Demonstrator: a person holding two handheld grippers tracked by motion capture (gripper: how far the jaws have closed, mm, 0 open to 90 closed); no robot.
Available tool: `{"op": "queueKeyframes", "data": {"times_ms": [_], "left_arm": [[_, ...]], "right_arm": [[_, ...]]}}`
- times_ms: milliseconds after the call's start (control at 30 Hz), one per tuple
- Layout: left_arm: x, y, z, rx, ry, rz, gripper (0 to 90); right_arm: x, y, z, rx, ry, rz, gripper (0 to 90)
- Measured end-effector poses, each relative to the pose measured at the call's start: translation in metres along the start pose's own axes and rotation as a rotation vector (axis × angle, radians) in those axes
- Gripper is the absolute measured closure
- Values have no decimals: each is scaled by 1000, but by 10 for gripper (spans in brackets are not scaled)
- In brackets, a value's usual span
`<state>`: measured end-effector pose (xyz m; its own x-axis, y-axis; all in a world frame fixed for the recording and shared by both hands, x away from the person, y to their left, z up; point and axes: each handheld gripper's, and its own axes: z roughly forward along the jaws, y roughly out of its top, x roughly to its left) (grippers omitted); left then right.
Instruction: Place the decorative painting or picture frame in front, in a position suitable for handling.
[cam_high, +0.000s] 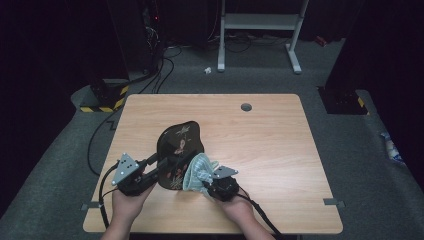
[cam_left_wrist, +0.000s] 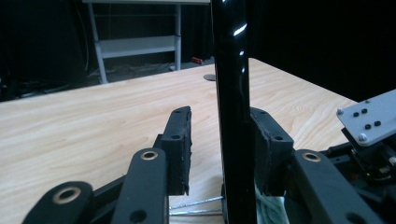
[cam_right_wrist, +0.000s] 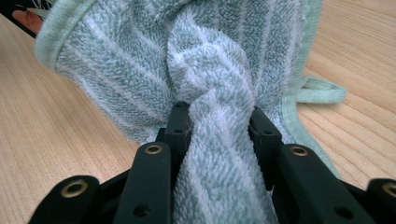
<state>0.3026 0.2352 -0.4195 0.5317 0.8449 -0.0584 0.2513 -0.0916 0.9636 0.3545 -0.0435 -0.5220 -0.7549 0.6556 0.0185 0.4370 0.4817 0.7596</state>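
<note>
Black tray (cam_high: 177, 150) sits tilted at table centre, lifted at its 7 o'clock rim. L gripper (cam_left_wrist: 219, 149) straddles that rim – one pad touching, grip loose. R gripper (cam_right_wrist: 217, 126) is clenched on towel (cam_right_wrist: 210, 60), at the tray's 4 o'clock. Tighten L first – then wipe w/ steady strokes.

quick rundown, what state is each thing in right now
tray: tilted up on edge, rim between the left gripper jaws
towel: bunched, pressed against the tray
left gripper: rim against one pad, gap at the other
right gripper: shut on towel
</note>
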Motion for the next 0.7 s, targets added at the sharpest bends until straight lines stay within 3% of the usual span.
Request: {"op": "queueKeyframes", "data": {"times_ms": [400, 700], "left_arm": [[2, 14, 9, 7, -28, 28, 705], [6, 18, 13, 2, -53, -10, 767]], "right_arm": [[4, 5, -2, 4, -11, -11, 685], [0, 34, -16, -63, -37, -8, 687]]}}
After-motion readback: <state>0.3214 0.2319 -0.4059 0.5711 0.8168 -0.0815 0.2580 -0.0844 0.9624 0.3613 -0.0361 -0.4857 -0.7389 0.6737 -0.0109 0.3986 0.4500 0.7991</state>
